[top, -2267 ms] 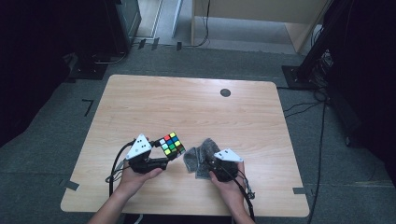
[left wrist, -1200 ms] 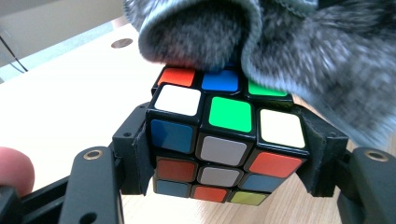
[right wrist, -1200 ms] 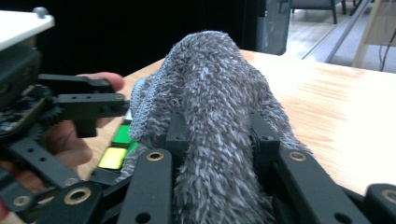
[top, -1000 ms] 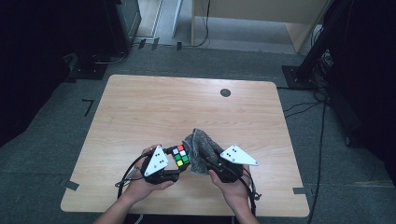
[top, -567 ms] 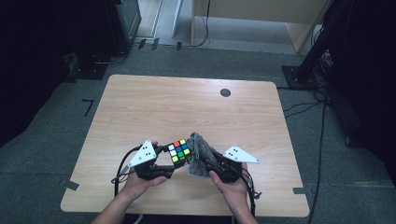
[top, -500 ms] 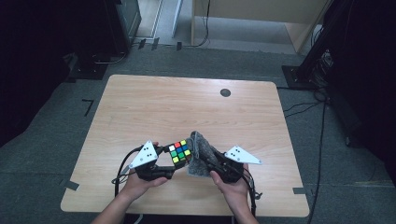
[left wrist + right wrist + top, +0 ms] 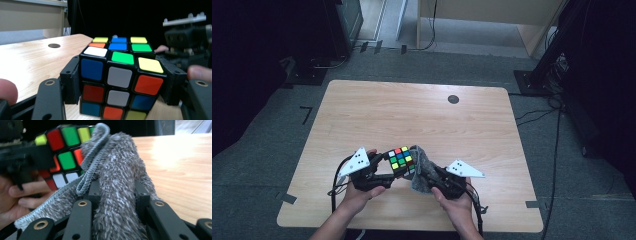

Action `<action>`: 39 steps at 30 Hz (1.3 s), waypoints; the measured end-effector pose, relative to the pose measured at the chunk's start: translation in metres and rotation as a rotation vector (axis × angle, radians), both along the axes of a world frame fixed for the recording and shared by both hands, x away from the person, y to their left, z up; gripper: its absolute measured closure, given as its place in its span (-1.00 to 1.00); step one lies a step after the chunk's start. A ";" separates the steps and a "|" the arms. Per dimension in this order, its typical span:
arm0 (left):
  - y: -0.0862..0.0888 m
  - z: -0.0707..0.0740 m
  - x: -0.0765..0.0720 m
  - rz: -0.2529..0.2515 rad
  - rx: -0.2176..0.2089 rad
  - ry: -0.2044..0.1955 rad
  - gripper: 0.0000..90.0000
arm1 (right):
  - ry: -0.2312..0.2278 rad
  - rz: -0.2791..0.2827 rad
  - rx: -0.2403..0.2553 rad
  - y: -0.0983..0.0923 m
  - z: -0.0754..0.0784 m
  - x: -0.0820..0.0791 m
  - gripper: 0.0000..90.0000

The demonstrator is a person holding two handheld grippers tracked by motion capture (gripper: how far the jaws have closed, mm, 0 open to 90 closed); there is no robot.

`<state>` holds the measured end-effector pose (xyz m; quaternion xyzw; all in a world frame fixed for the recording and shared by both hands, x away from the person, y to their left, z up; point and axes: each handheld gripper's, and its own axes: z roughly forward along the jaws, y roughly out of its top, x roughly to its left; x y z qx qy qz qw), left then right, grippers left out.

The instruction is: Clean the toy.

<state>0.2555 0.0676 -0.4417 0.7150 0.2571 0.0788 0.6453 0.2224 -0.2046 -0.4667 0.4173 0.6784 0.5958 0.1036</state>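
Clamping the multicoloured plastic puzzle cube, the left gripper holds it above the wooden worktop. The right gripper, closed on a grey fuzzy cloth, presses it against the cube's side.

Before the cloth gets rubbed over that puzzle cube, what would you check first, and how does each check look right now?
1. Rubik's cube clamped between the jaws of the left hand-held gripper: ok.
2. Grey cloth pinched in the right hand-held gripper: ok.
3. Cloth reaching the cube: ok; in the right gripper view it lies against the cube's side.
4. Cube lifted off the table: cannot tell.
5. Cube's top face free for wiping: ok, uncovered in the high view.
6. Trailing cloth edge free of the jaws: cannot tell.
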 end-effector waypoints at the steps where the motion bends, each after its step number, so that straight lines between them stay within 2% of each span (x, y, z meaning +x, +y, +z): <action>1: 0.001 0.000 0.000 0.004 -0.005 0.002 -0.27 | 0.008 0.012 0.000 0.003 -0.003 0.000 0.51; 6: 0.005 0.003 0.001 0.019 -0.044 0.005 -0.27 | 0.049 0.042 0.015 0.011 -0.011 0.000 0.51; 10: 0.009 0.005 0.001 0.035 -0.073 0.002 -0.27 | 0.102 0.059 0.013 0.017 -0.019 0.000 0.50; 12: 0.010 0.005 0.001 0.041 -0.094 0.008 -0.27 | 0.127 0.091 0.029 0.024 -0.024 -0.001 0.50; 15: 0.007 0.003 0.001 0.036 -0.095 0.018 -0.27 | 0.118 0.148 0.045 0.038 -0.024 -0.006 0.50; 17: 0.003 0.002 0.000 0.033 -0.070 0.012 -0.27 | 0.082 0.165 0.036 0.047 -0.021 -0.011 0.50; 20: 0.000 0.001 -0.002 0.028 -0.060 0.000 -0.27 | 0.056 0.111 0.059 0.045 -0.014 -0.014 0.51; 26: 0.004 0.003 0.000 0.035 -0.070 0.006 -0.26 | 0.026 -0.054 0.141 0.011 -0.007 -0.009 0.53; 28: 0.004 0.002 0.001 0.033 -0.075 0.015 -0.26 | 0.014 -0.081 0.138 0.006 -0.004 -0.008 0.53; 31: 0.003 0.002 0.001 0.037 -0.080 0.018 -0.26 | 0.027 -0.037 0.113 0.016 -0.007 -0.011 0.53; 33: 0.003 0.002 0.000 0.032 -0.081 0.015 -0.26 | 0.058 0.047 0.090 0.031 -0.012 -0.014 0.52; 35: 0.002 0.002 -0.001 0.031 -0.071 0.009 -0.26 | 0.059 0.134 0.066 0.047 -0.015 -0.019 0.52; 37: 0.002 0.002 -0.002 0.032 -0.063 0.002 -0.26 | 0.019 0.140 0.038 0.055 -0.011 -0.024 0.52; 39: 0.004 0.003 -0.001 0.030 -0.077 0.002 -0.26 | 0.009 0.114 0.048 0.049 -0.007 -0.023 0.52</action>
